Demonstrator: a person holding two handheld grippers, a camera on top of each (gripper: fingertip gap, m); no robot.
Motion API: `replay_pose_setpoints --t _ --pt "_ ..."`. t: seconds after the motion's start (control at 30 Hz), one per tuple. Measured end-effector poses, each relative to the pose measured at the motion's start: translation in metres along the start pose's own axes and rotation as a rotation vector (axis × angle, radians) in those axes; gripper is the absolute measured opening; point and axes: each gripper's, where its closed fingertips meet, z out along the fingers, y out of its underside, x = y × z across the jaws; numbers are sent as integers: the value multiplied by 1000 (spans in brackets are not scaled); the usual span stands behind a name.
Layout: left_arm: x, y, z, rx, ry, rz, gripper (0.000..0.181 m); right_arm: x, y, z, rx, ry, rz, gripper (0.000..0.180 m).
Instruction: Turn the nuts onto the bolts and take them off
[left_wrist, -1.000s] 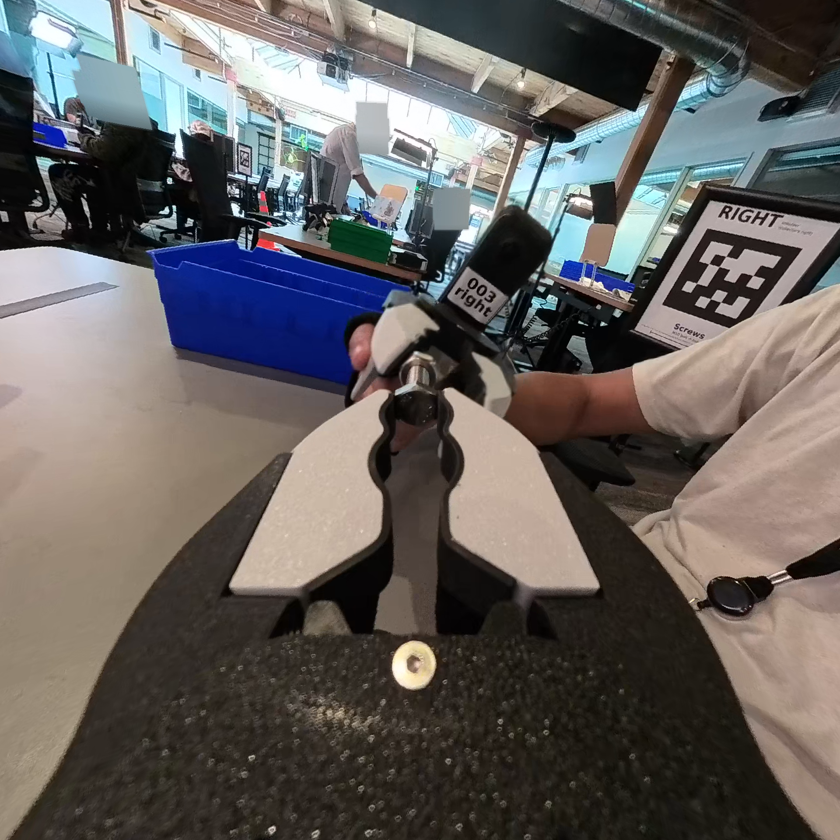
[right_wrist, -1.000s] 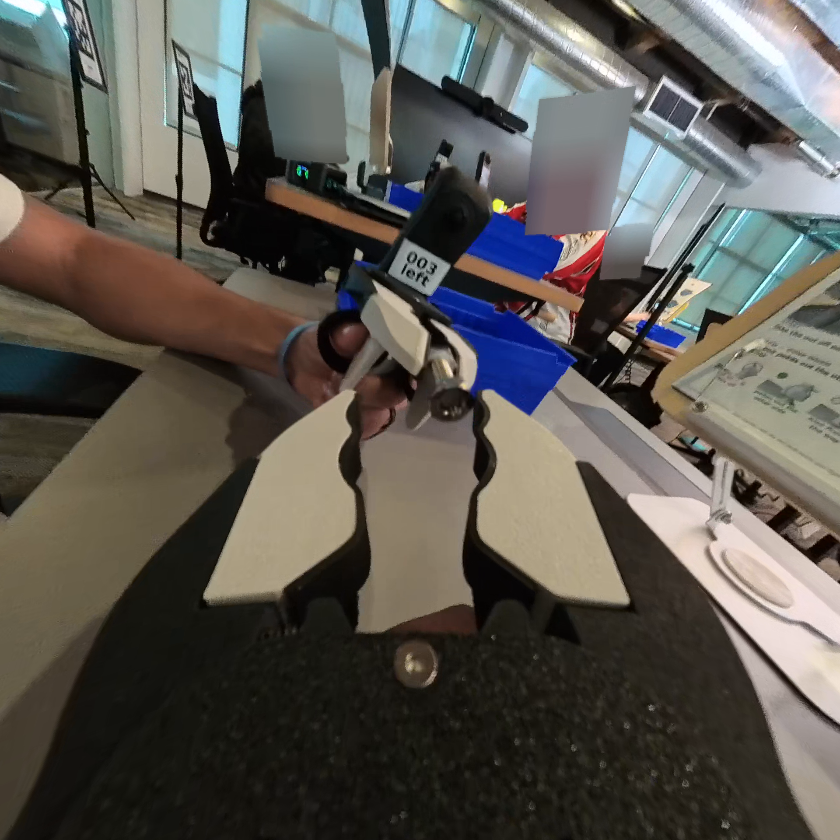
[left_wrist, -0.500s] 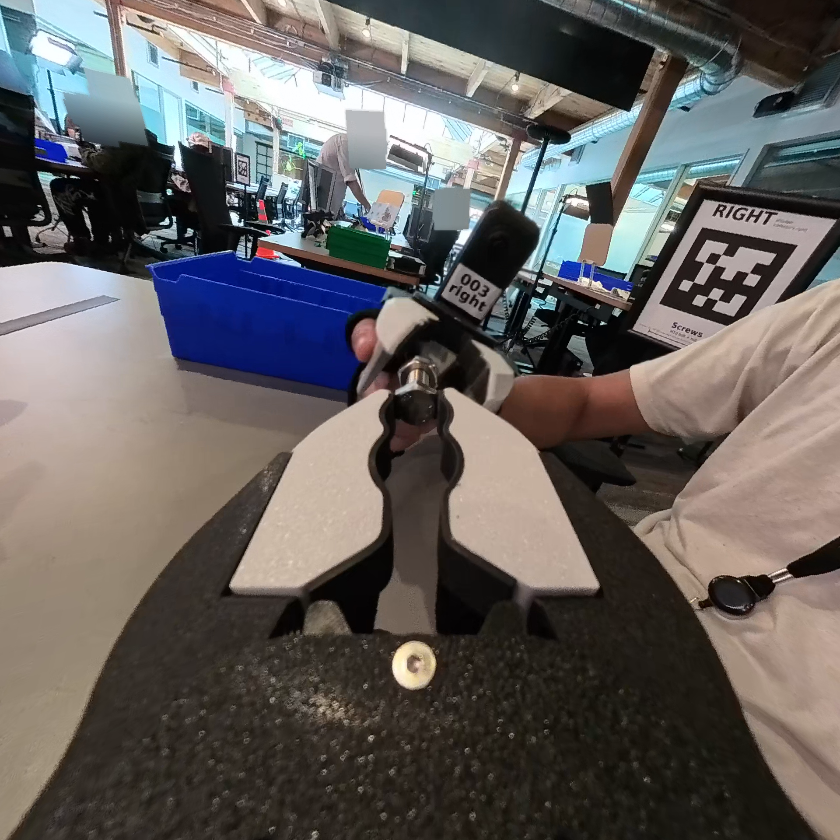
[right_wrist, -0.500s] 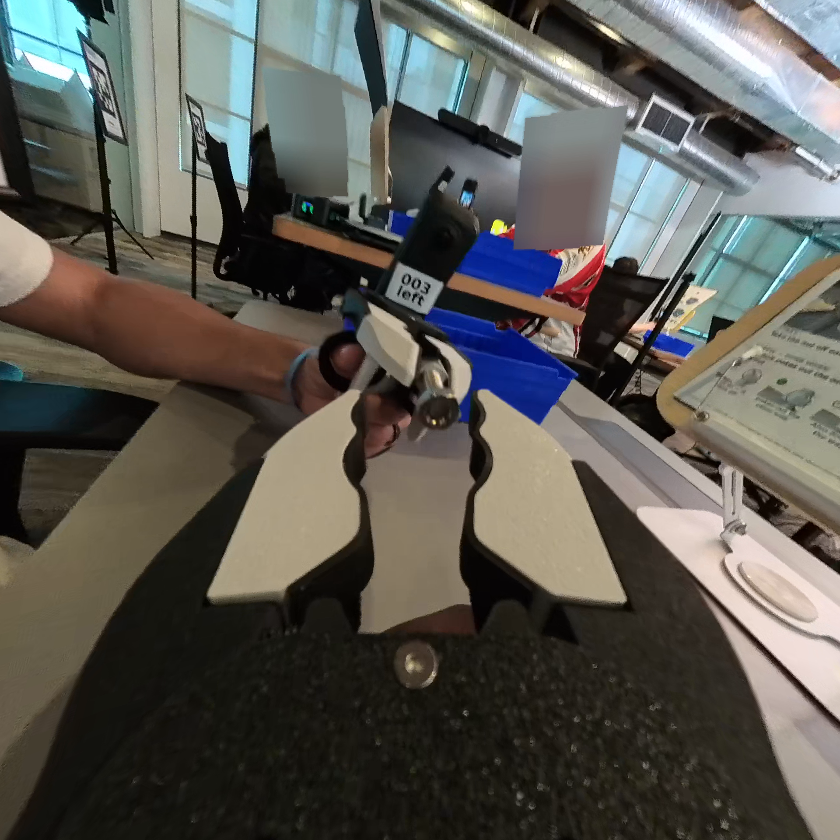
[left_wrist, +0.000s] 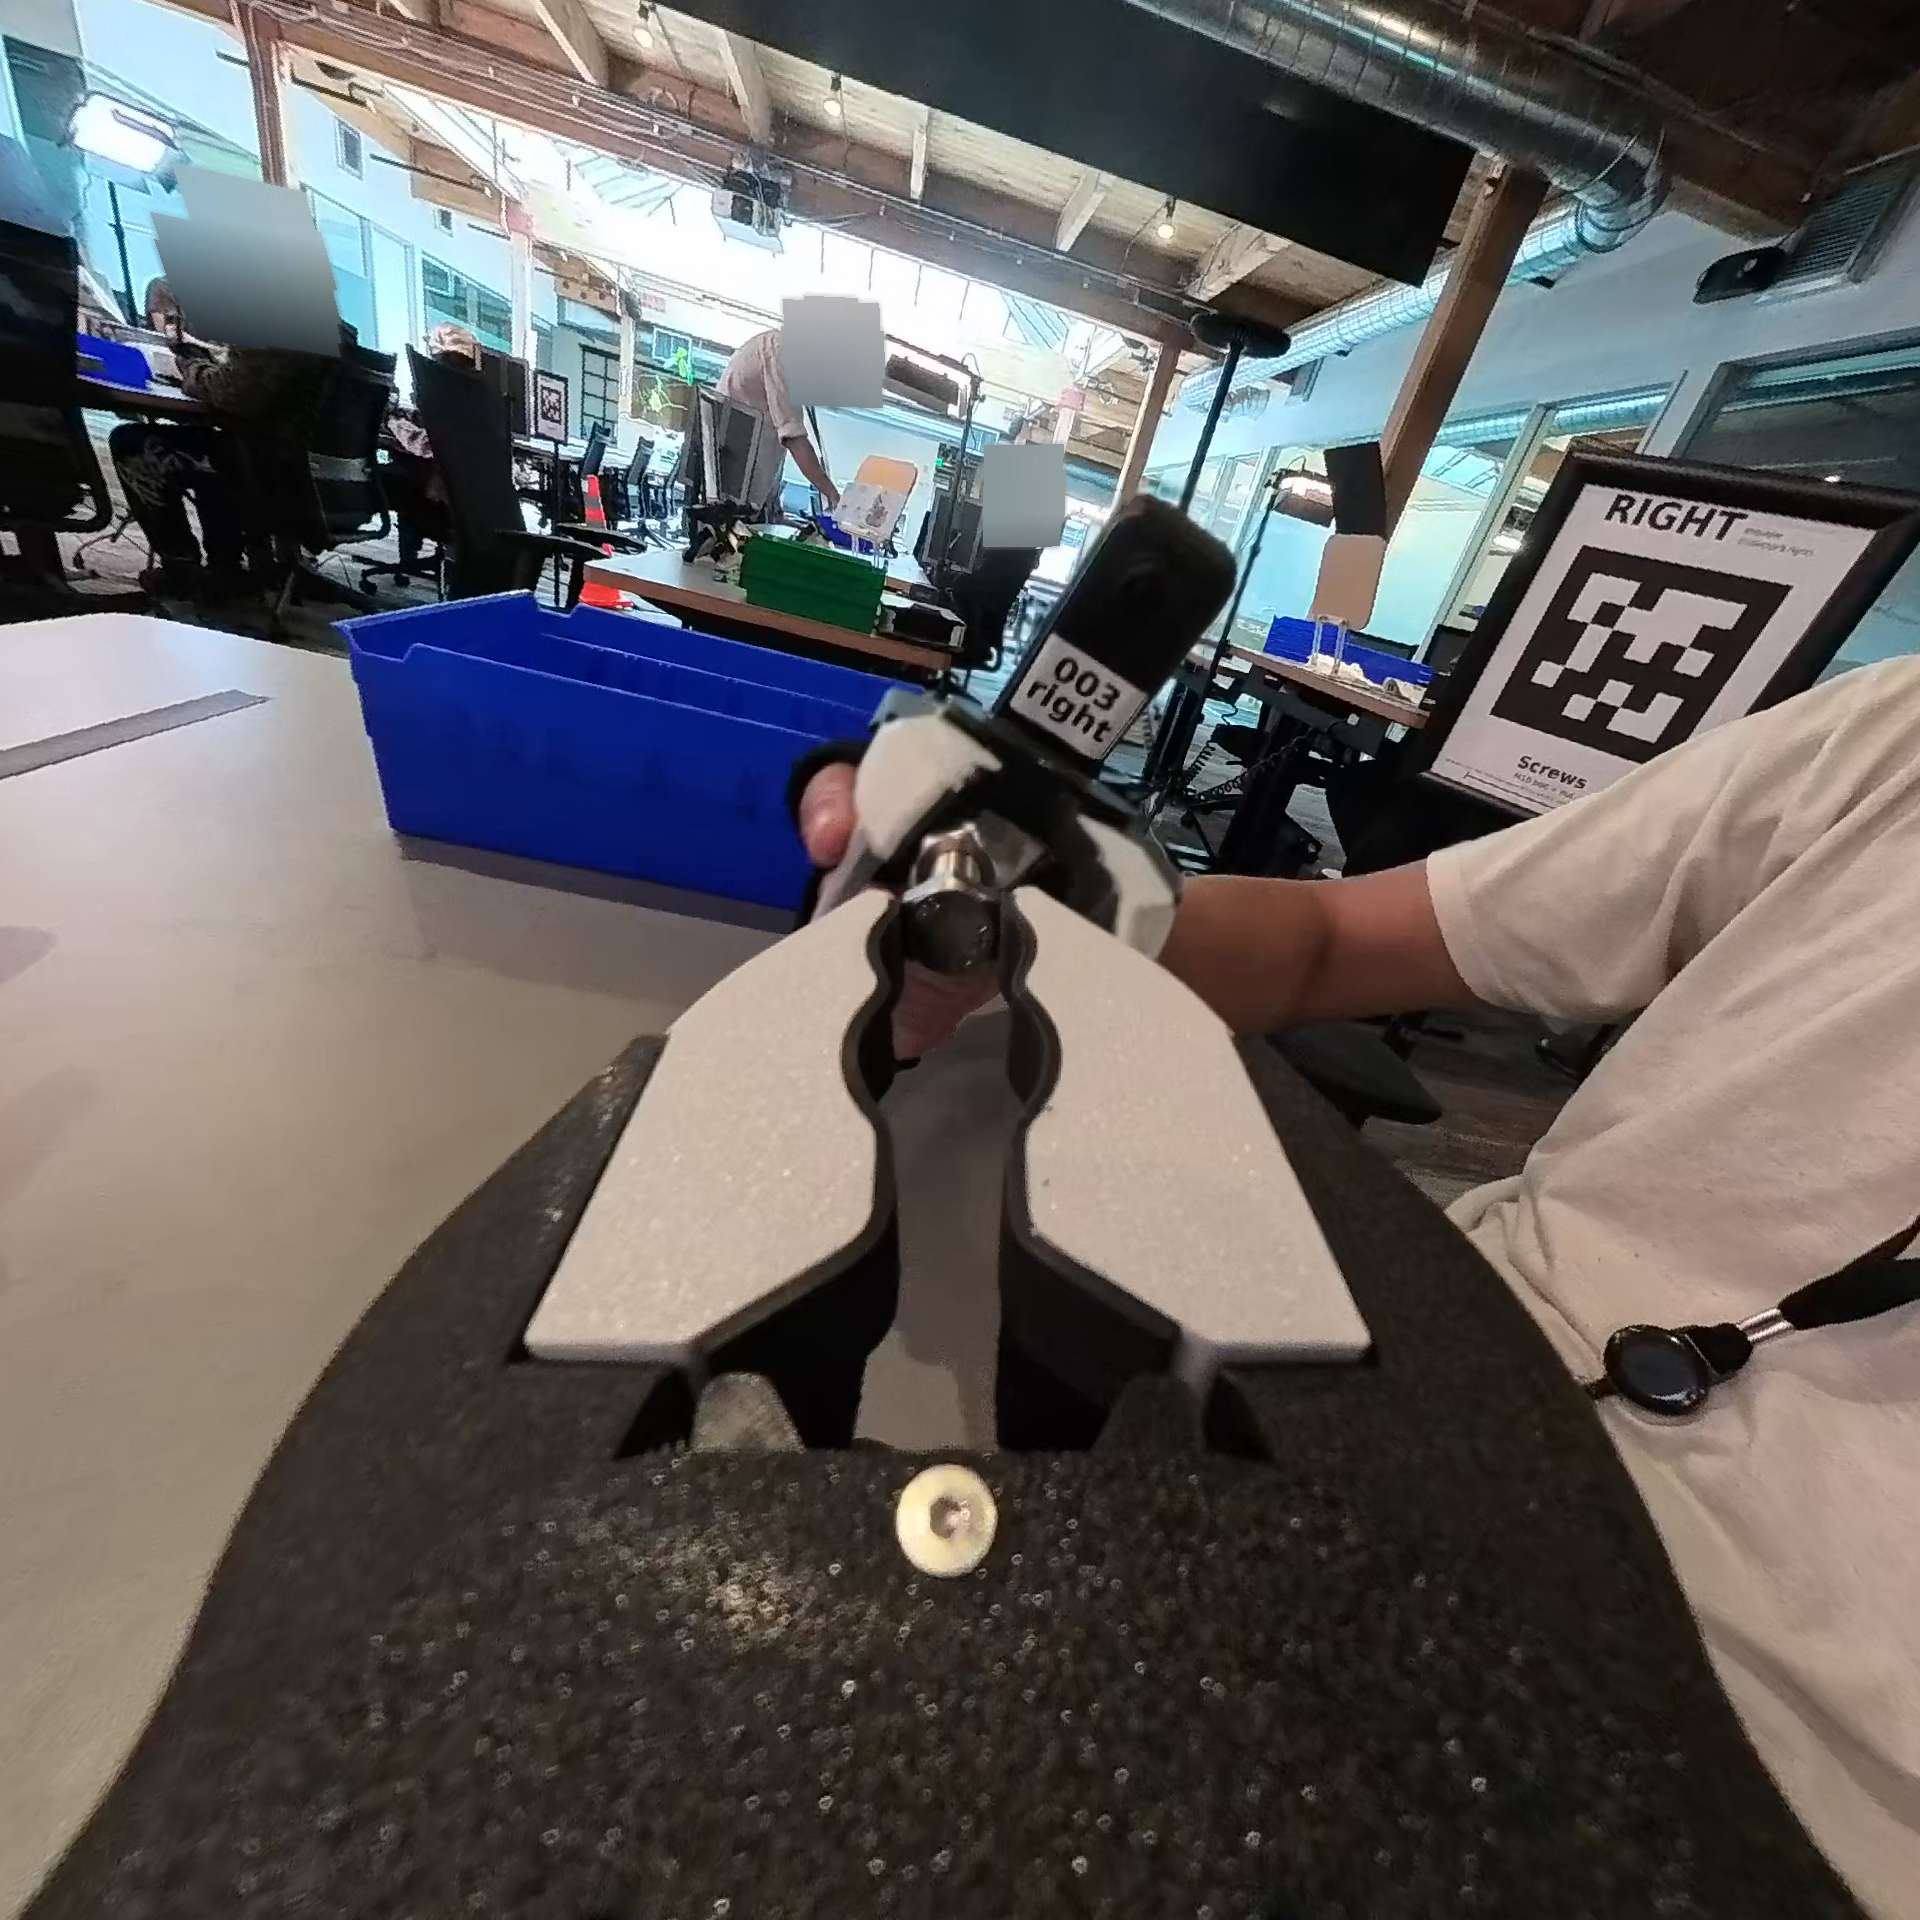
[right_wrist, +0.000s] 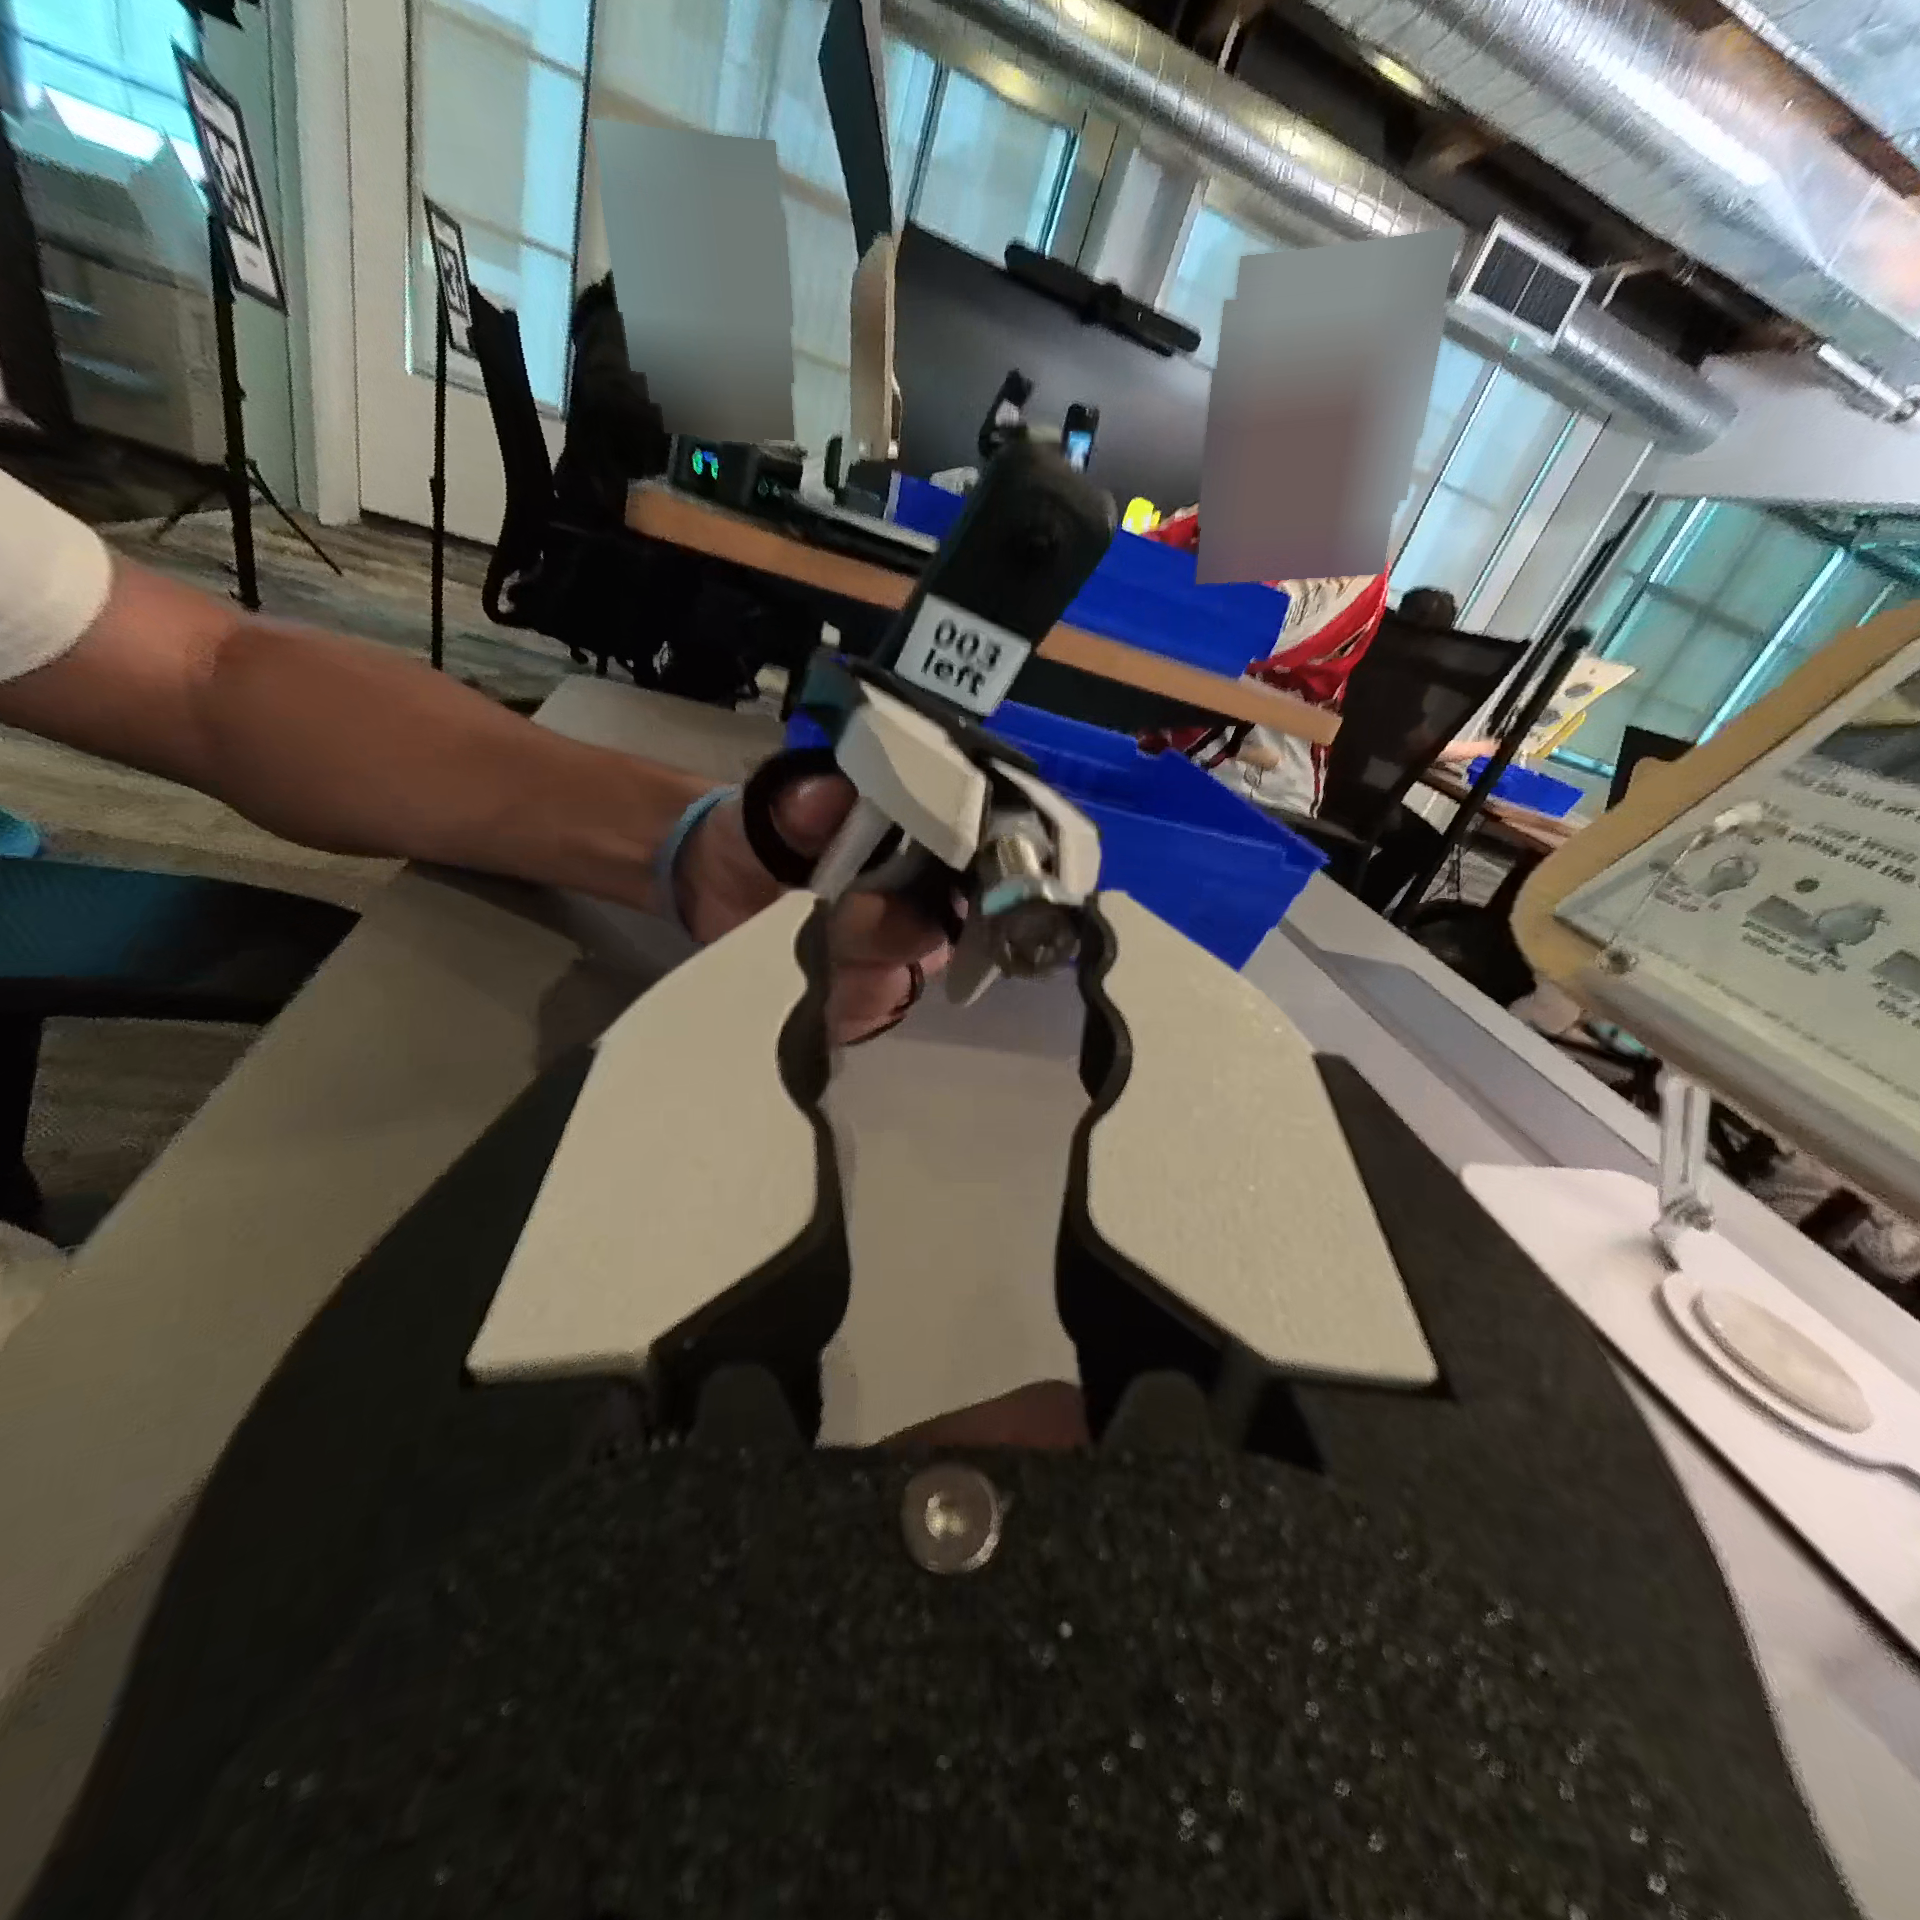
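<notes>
**One bolt (left_wrist: 948, 923) held between two tongs**

The left tongs (left_wrist: 948, 940) are drawn narrow, with their pale tips pinching the hex end of the bolt. The bolt is held up in the air above the grey table (left_wrist: 260, 987), and its shaft points away from the left wrist camera, toward the other tool.

The right tongs (right_wrist: 956, 925) stand wide, with a clear gap between the two fingers. In the right wrist view the bolt's free end reaches into that gap. It carries a nut (right_wrist: 1023, 902) and lies close against the finger on the right side of the picture, well apart from the other finger. Whether the nut touches the near finger cannot be told.

The left hand (right_wrist: 842, 935) wraps the left tool's handle, and a blue band circles its wrist. In the left wrist view, fingers of the right hand (left_wrist: 831, 821) show behind the right tool.

A blue bin (left_wrist: 582, 748) sits on the table beyond the tools. A black-framed marker sign (left_wrist: 1652, 634) stands off to the right. In the right wrist view, an instruction card (right_wrist: 1766, 914) on a small stand rests at the table's right edge.
</notes>
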Motion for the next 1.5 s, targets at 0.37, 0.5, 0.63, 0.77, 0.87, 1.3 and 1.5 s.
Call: replay_pose_setpoints --t 0.37,0.5,0.63,0.77,0.87,1.3,1.5 --pt "-1 3 1 -14 -9 5 17 -3 -3 1 18 -15 11 42" --pt "2 2 2 -10 2 9 17 4 18 2 -64 -7 45 42" --pt "3 2 2 -11 3 15 17 4 -6 -3 29 6 28 41" --pt "4 -3 0 17 21 -7 17 -1 5 6 -12 2 31 41" --pt "6 -5 1 23 28 -2 17 -2 23 12 -67 -8 71 43" --pt "7 -9 -2 43 33 -9 17 -1 15 11 -30 22 64 44" --pt "7 -9 -3 39 30 -5 17 -4 -16 3 93 14 50 42"
